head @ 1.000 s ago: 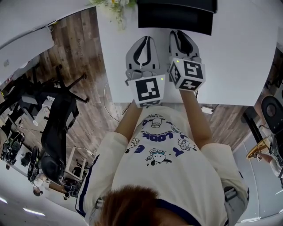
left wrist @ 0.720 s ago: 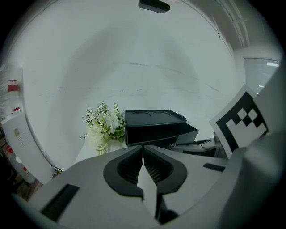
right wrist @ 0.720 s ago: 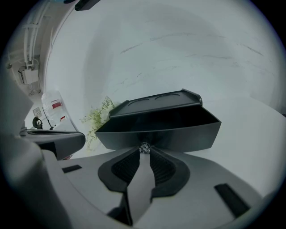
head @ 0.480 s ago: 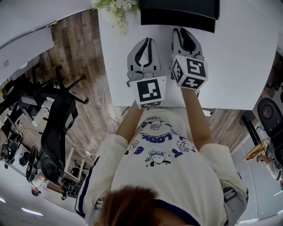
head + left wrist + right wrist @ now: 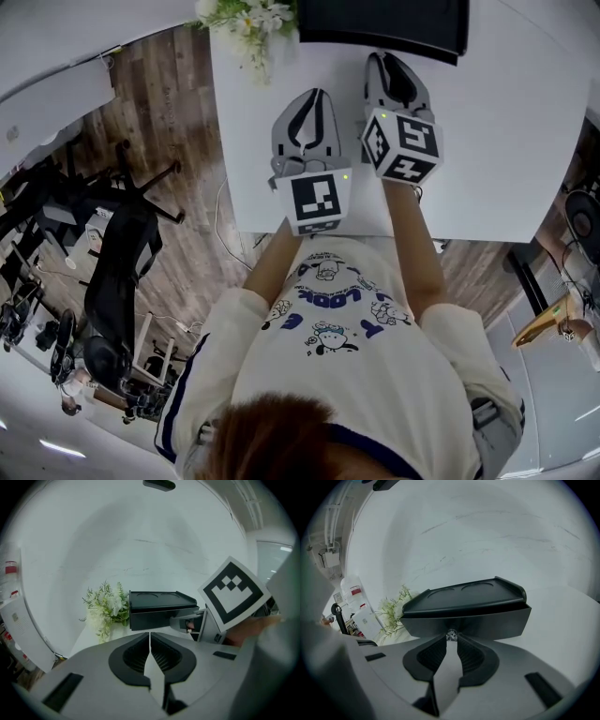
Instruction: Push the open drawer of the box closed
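Black box (image 5: 380, 23) is seen at the top centre of the head view, on the far part of the white table (image 5: 506, 141), partly cut by the frame edge. Its long axis runs left-right across the frame. The drawer front (image 5: 487, 623) is turned down-frame, toward the person. A flat, tray-like top with two shallow round recesses is shown in the right gripper view. The drawer's inside is not shown in any view, so no contents can be told. How far out the drawer stands cannot be told either.

Right gripper (image 5: 451, 641): jaws are brought almost together, with only a thin slit left. The tips are set at the small shiny knob (image 5: 451, 635) in the middle of the drawer front. Whether the knob is pinched or only touched cannot be told.

Left gripper (image 5: 150, 637): jaws are pressed together with nothing held. It is kept short of the box, lower in the head view and to the left of the right gripper, over bare table.

White flowers (image 5: 248, 17) are seen at the upper left of the head view, just left of the box. An office chair (image 5: 122, 272) is seen on the wood floor at mid left.
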Available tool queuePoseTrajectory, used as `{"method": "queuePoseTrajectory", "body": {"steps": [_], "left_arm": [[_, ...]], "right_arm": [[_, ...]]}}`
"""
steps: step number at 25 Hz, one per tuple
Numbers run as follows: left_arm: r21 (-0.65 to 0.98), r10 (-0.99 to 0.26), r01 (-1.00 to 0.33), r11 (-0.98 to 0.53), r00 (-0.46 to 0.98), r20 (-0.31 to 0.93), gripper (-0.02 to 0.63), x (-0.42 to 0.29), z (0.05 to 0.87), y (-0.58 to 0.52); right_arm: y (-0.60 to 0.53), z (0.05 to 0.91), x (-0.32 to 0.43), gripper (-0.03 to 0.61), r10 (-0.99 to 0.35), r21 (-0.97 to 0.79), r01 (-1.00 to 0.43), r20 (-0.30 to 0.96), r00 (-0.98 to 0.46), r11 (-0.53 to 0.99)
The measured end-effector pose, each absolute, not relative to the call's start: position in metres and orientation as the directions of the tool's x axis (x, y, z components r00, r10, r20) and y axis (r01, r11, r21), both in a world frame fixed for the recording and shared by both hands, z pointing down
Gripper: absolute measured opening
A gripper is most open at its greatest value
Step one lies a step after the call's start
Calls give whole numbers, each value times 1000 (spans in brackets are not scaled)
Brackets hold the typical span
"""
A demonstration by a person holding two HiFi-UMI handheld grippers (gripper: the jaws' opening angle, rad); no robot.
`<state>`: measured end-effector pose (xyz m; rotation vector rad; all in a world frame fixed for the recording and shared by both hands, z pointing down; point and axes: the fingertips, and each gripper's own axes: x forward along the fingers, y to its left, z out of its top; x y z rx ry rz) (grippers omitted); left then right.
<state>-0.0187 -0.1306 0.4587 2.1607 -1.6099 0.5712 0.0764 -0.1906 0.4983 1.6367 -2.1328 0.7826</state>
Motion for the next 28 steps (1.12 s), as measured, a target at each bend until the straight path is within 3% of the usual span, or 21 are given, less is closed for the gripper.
{"method": "queuePoseTrajectory", "body": {"steps": [25,28], "left_arm": [[66,-808,-965,-255,250,533,21,-25,454,-130],[63,-819,-967,-247,243,520,21,-26,448,-129]], "right_arm": [[-214,498,76,88,-782,-228,-956,556,-282,183],[-210,496,76,120,-779,-214,-956,557,-288,201]]}}
